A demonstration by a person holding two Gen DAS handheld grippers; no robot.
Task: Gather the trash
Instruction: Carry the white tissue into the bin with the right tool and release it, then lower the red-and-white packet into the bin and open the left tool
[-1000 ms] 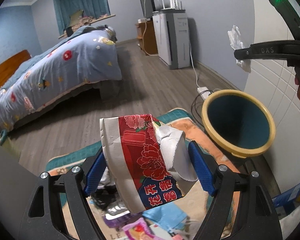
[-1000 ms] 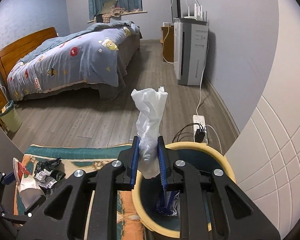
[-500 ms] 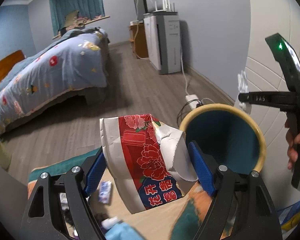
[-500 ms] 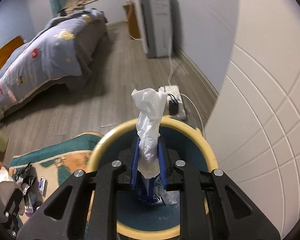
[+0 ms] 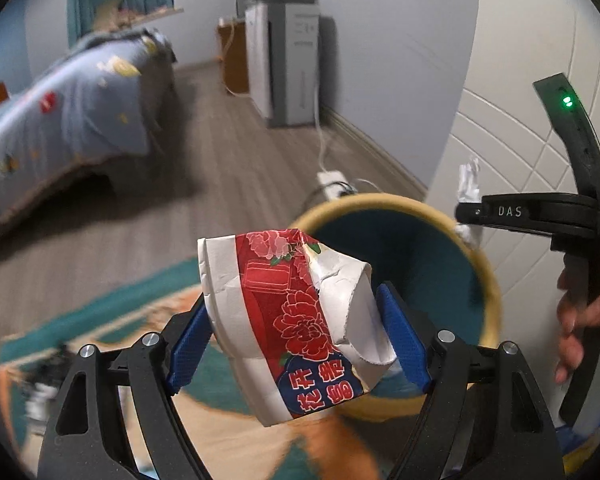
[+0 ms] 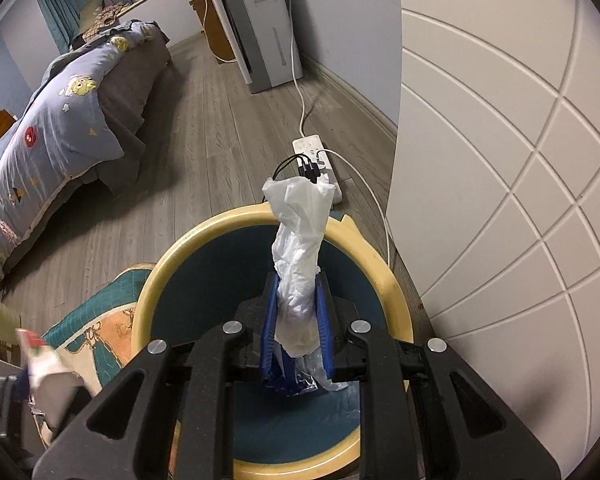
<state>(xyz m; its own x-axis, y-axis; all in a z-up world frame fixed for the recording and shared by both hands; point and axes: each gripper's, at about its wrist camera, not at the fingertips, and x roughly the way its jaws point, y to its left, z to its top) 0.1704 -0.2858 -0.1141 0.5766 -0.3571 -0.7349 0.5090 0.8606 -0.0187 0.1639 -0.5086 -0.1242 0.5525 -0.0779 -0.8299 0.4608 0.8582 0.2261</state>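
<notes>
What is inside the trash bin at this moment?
In the trash bin, a blue wrapper and clear plastic lie on the bottom. The right gripper and its white plastic bag hide the rest.

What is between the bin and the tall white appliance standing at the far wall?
The right wrist view shows bare wood floor with a white power strip just beyond the bin; its cable runs on to the appliance.

Home bedroom: bed (image 6: 60, 92) with cartoon-print quilt, curtained window (image 6: 92, 4), wood-plank floor (image 6: 220, 152), patterned rug (image 6: 100, 332).
</notes>
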